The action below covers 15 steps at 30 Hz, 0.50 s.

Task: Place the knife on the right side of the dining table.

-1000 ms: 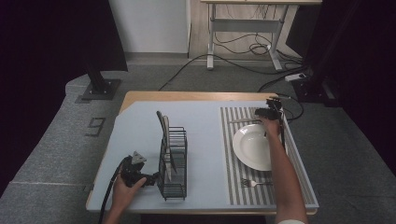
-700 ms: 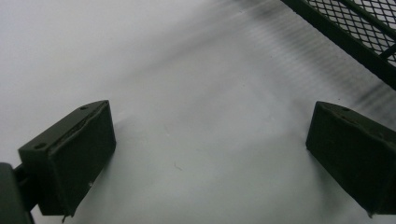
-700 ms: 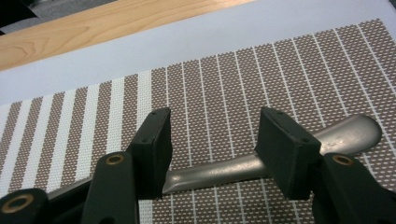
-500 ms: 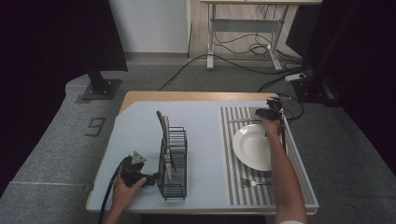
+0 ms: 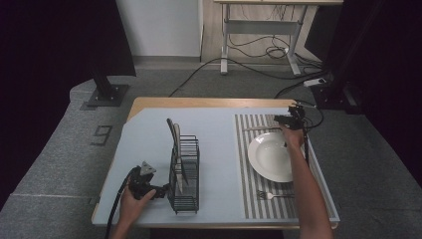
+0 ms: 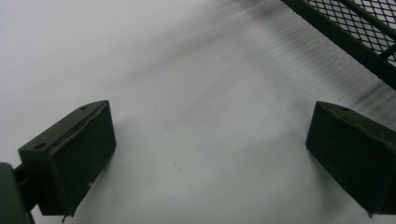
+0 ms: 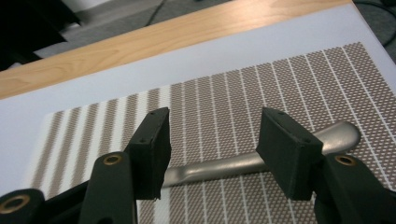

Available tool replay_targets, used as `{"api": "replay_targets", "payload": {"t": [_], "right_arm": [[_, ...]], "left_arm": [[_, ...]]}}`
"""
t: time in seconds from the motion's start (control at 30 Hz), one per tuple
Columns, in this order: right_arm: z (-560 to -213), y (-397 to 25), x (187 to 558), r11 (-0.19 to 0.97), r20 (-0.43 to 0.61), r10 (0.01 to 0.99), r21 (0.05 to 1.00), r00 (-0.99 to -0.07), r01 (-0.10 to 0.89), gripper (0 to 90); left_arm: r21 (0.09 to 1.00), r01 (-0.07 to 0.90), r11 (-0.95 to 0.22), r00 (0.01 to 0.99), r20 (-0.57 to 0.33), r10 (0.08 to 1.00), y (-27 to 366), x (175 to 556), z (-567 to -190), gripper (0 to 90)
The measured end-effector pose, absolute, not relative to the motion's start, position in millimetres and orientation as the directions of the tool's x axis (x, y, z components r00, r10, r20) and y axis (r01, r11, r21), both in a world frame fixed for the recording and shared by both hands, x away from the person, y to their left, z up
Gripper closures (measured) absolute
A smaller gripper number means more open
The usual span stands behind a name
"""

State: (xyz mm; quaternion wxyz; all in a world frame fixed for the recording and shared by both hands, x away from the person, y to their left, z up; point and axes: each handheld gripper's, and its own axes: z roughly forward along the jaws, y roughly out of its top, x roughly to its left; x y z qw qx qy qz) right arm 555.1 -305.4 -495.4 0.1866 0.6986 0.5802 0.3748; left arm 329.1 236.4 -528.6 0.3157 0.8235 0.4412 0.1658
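Observation:
A silver utensil point(image 5: 260, 128) lies on the far end of the striped placemat point(image 5: 251, 169). In the right gripper view its handle point(image 7: 219, 167) runs across behind the two jaws. My right gripper point(image 7: 212, 144) is open, one jaw on each side of the handle and not closed on it; in the high view this gripper point(image 5: 281, 121) sits at the mat's far right corner. My left gripper point(image 5: 162, 190) rests by the base of the black wire rack point(image 5: 183, 172). It is open point(image 6: 210, 158) over bare tabletop with nothing between its jaws.
A white plate point(image 5: 272, 156) sits on the placemat, with a fork point(image 5: 273, 195) near the mat's front edge. The rack holds a few upright utensils point(image 5: 175, 144), and its mesh corner point(image 6: 355, 28) is close to the left gripper. A wooden table edge point(image 7: 140, 46) runs beyond the mat.

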Motion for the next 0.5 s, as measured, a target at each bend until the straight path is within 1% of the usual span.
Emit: {"api": "replay_targets", "payload": {"t": [0.07,0.37,0.5], "right_arm": [[-492,-307,548,-0.257,0.317,0.948,0.717,0.026,0.648,43.9],[-478,-303,515,-0.238,0.352,0.934,0.736,-0.057,0.634,43.4],[-473,-299,497,-0.221,0.366,0.924,0.756,-0.116,0.617,43.2]], "left_arm": [[0.666,0.622,-0.411,0.556,-0.006,0.831,236,329,-529,0.9],[0.666,0.622,-0.411,0.556,-0.006,0.831,236,329,-529,0.9],[0.666,0.622,-0.411,0.556,-0.006,0.831,236,329,-529,0.9]]}}
